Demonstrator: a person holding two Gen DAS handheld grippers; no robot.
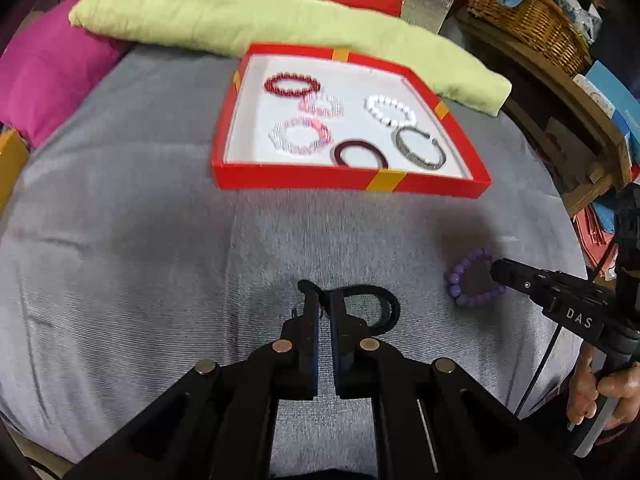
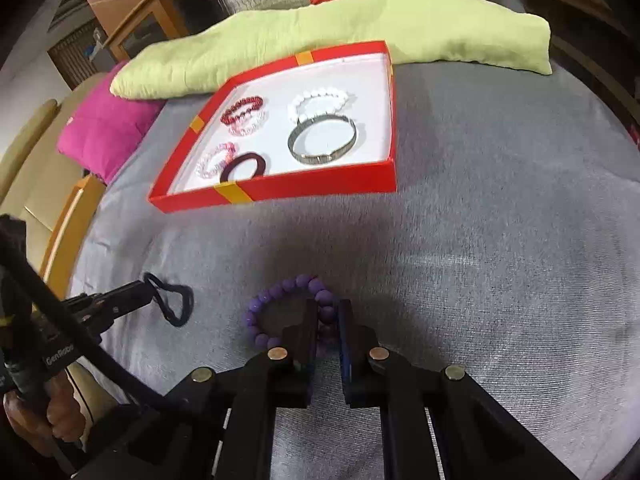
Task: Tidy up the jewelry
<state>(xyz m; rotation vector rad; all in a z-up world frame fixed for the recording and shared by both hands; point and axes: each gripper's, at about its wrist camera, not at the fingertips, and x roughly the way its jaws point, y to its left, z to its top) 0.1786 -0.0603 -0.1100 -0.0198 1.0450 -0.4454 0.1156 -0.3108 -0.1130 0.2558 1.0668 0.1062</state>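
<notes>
On the grey cloth (image 1: 160, 240) lies a black ring band (image 1: 380, 304), and my left gripper (image 1: 324, 300) is shut on its left edge. From the right wrist view the same left gripper (image 2: 150, 284) pinches the black band (image 2: 176, 304). My right gripper (image 2: 326, 308) is shut on a purple bead bracelet (image 2: 272, 300), which rests on the cloth. The left wrist view shows that right gripper (image 1: 496, 270) gripping the purple bracelet (image 1: 460, 284). Farther back stands a red box (image 1: 348, 184) (image 2: 280, 190) holding several bracelets: red beads (image 1: 292, 85), white beads (image 1: 390, 111), a silver bangle (image 1: 420, 148).
A green cushion (image 1: 240, 20) and a magenta cushion (image 1: 52, 76) lie behind the box. A wicker basket (image 1: 528, 20) sits on wooden furniture at the right. A person's hand (image 1: 600, 396) holds the right gripper's handle.
</notes>
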